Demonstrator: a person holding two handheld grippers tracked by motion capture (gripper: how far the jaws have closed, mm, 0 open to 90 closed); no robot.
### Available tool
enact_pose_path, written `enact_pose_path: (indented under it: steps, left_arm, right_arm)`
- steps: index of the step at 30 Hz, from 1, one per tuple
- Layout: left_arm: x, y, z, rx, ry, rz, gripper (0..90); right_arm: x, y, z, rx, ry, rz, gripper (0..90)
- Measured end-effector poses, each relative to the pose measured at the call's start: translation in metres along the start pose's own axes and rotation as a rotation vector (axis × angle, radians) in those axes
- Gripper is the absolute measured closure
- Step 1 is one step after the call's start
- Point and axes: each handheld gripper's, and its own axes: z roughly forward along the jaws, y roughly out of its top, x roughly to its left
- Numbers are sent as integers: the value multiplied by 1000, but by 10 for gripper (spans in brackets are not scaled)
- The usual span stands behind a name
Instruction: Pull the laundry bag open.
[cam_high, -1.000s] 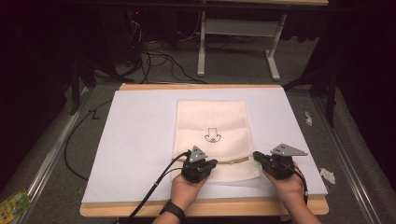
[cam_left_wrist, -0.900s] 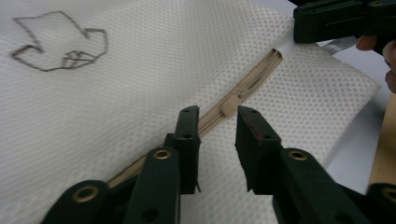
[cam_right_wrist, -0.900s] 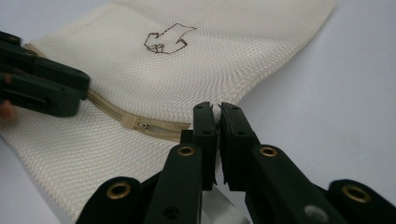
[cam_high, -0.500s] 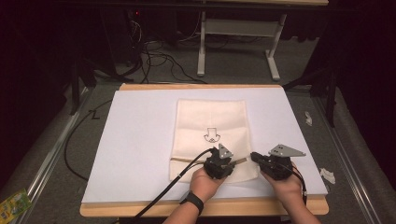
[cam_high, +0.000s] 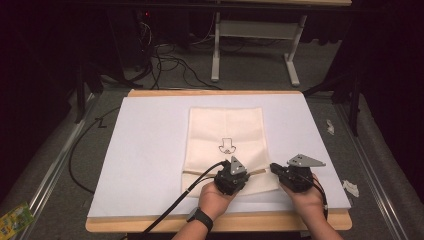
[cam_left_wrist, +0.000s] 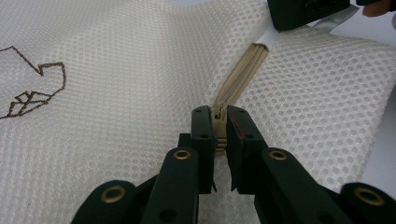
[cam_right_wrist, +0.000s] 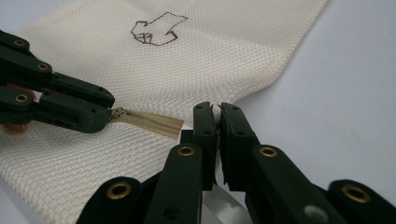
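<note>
The left hand-held gripper (cam_left_wrist: 219, 133) is clenched on the beige zipper slider (cam_left_wrist: 219, 122) of the cream mesh bag (cam_high: 226, 131). The zipper track runs straight toward the right hand-held gripper (cam_right_wrist: 217, 122), which is clamped on the bag's end tab.

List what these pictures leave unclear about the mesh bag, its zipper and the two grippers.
- Zipper pull: left gripper view, pinched between the left gripper jaws, which have just been closing; its shape is covered.
- Mesh bag edge: right gripper view, the right gripper clamps it and hides what lies inside.
- Zipper: high view, too small to tell whether its teeth are joined.
- Bag contents: not visible through the mesh.
</note>
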Motion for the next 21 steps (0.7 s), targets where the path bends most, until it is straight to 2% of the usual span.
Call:
enact_pose_path:
  steps: [1,2,5,6,8,11,12,13,14,15,18,21]
  left_arm:
    - [1,-2,-2,17,19,11,822]
    - [4,-4,-4,20,23,8,822]
    - [11,-10,-9,22,27,-14,822]
    - [16,-14,-15,22,33,-22,822]
    - [18,-15,-18,21,39,-19,822]
    - [28,-21,-34,26,71,-16,822]
    - [28,-21,-34,26,71,-16,822]
    - [38,-28,-44,29,93,-33,822]
    - [38,-28,-44,29,93,-33,822]
    - [47,-35,-55,26,109,-59,822]
    - [55,-44,-70,31,133,-68,822]
    - [61,-51,-81,32,149,-75,822]
  right_arm:
    - [2,0,0,10,-7,-16,875]
    - [3,0,0,7,-35,-29,875]
    - [-7,-1,-2,2,-32,10,875]
    - [-9,-2,-2,3,-34,22,875]
    - [-9,-2,-2,-3,-32,18,875]
    - [-8,-1,-3,-6,-39,16,874]
    - [-8,-1,-3,-6,-39,16,874]
    - [-9,-2,-3,-5,-45,15,875]
    - [-10,-2,-4,-6,-45,20,875]
    - [-11,-2,-5,-3,-47,25,875]
    - [-13,-2,-5,-6,-46,34,874]
    - [-10,-2,-4,-9,-46,23,874]
